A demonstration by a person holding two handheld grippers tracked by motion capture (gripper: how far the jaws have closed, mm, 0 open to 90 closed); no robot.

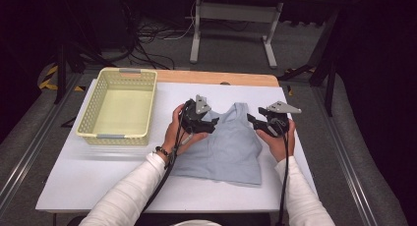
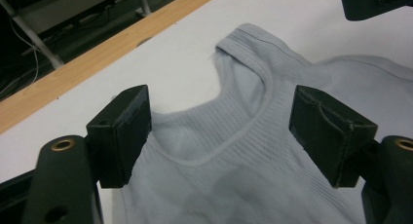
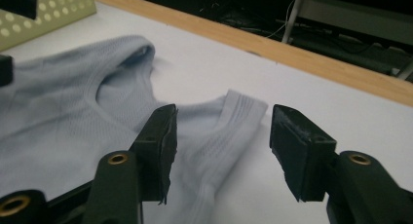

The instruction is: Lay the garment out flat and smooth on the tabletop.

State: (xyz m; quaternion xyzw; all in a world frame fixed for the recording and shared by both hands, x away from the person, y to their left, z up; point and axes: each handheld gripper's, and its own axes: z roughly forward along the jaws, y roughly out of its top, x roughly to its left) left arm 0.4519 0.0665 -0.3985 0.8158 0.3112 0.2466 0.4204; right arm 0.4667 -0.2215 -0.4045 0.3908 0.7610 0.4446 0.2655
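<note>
Tank top flat, L strap hidden by left hand-held gripper

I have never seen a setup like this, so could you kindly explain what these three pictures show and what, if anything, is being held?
A person at a table holds a black two-jaw hand tool in each hand: the left gripper and the right gripper. The high view looks down from above; the other two views come from cameras riding on each gripper, looking along its jaws. On the white table lie a pale blue ribbed sleeveless top, spread flat, and a pale yellow perforated plastic basket. Both pairs of jaws stand open near the top's shoulder straps; nothing is held yet.
</note>
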